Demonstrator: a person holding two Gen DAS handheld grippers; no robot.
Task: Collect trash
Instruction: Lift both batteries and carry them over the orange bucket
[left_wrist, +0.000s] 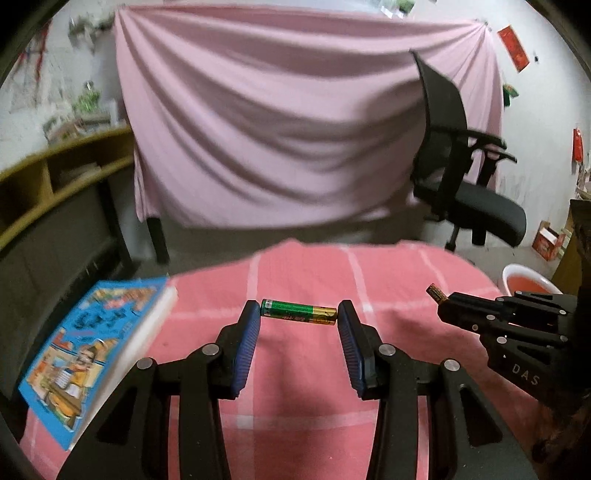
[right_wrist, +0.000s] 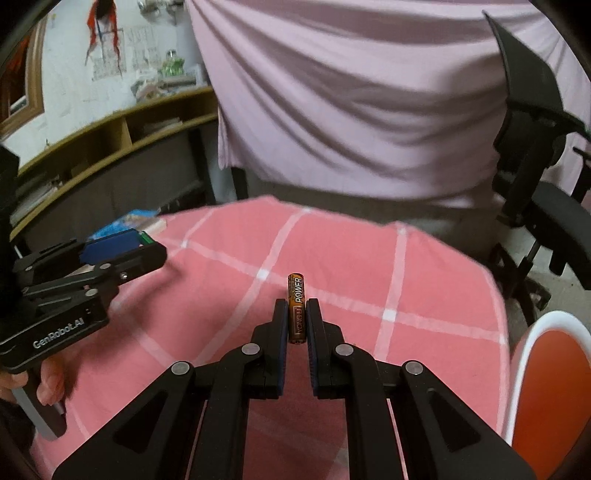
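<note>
My left gripper (left_wrist: 299, 314) is shut end to end on a green and gold battery (left_wrist: 299, 312), held crosswise above the pink checked tablecloth (left_wrist: 303, 384). My right gripper (right_wrist: 296, 306) is shut on a brown and orange battery (right_wrist: 296, 308) that points forward along the fingers. The right gripper also shows in the left wrist view (left_wrist: 441, 301), at the right, with the brown battery's tip (left_wrist: 435, 292) sticking out. The left gripper shows in the right wrist view (right_wrist: 142, 240), at the left, with the green battery's end (right_wrist: 146, 238) just visible.
A blue picture book (left_wrist: 92, 354) lies at the table's left edge. A white bin with a red inside (right_wrist: 546, 387) stands beside the table at the right. A black office chair (left_wrist: 469, 184) and a pink draped sheet (left_wrist: 280, 122) are behind. Wooden shelves (left_wrist: 55, 177) stand at the left.
</note>
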